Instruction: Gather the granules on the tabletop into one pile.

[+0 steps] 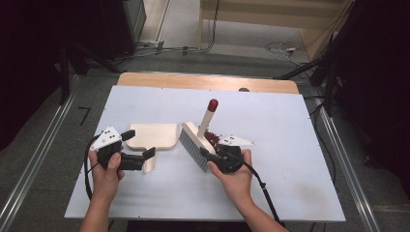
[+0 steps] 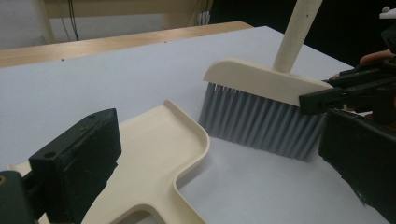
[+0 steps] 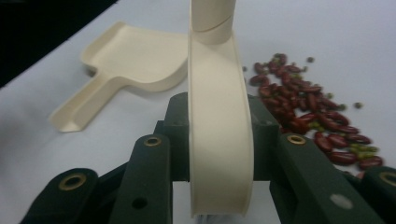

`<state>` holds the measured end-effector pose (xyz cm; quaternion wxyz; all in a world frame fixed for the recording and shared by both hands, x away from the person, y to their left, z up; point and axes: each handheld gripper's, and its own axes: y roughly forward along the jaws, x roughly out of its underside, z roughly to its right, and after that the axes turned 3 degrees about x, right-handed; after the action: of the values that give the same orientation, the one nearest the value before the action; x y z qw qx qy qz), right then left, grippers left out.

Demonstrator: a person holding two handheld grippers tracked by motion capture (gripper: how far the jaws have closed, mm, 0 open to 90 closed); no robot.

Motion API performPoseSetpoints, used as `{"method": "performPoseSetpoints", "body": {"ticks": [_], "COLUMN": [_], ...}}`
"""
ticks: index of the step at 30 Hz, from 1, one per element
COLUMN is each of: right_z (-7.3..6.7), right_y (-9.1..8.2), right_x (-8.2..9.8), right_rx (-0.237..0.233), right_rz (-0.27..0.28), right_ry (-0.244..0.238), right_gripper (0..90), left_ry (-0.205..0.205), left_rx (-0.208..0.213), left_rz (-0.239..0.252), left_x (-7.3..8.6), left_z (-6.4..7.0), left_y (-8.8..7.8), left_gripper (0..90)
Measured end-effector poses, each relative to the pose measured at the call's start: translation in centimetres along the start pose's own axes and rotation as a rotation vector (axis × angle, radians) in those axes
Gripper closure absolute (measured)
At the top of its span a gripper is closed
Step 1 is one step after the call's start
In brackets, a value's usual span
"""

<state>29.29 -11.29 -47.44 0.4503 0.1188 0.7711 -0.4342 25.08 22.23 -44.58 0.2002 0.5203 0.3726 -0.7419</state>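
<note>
Your right gripper [image 1: 209, 157] is clamped on the hand brush [image 1: 193, 143] head just left of the kidney beans [image 1: 212, 137], while the left gripper [image 1: 140, 145] straddles the dustpan [image 1: 150, 136] handle unclamped, so one sweep could shove the pan away or scatter beans

A white-topped table [image 1: 145, 193] with a bare wooden far edge bears a cream dustpan [image 1: 153, 135] left of centre and scattered red beans [image 1: 212, 137] just right of it
</note>
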Motion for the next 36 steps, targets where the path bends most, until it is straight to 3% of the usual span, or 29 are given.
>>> {"method": "performPoseSetpoints", "body": {"ticks": [4, 14, 22, 25, 30, 36], "right_z": [0.9, 3.9, 5.2, 5.3, 4.1, 1.9], "right_y": [0.0, -1.6, -2.4, -2.7, -2.7, 0.5], "right_x": [0.0, 0.4, 0.5, 0.3, -0.8, -1.9], "right_rx": [0.064, 0.152, 0.18, 0.134, 0.104, 0.094], "right_rz": [0.01, 0.046, 0.051, 0.073, 0.117, 0.089], "right_ry": [0.007, 0.043, 0.06, 0.078, 0.063, 0.087], "right_gripper": [66.5, 66.4, 66.4, 66.5, 66.5, 66.5], "left_ry": [-0.001, 0.001, 0.002, 0.001, -0.002, 0.001], "left_rx": [0.0, 0.004, 0.006, 0.006, 0.011, 0.014], "left_rz": [0.001, 0.0, 0.0, 0.001, 0.003, 0.0], "left_x": [0.0, -0.1, -0.1, -0.1, -0.2, -0.2], "left_z": [0.0, 0.2, 0.2, 0.2, 0.1, 0.3], "left_y": [0.0, 0.2, 0.2, 0.1, 0.2, 0.4], "left_gripper": [0.0, 0.0, 0.0, 0.0, 0.0, 0.0]}}
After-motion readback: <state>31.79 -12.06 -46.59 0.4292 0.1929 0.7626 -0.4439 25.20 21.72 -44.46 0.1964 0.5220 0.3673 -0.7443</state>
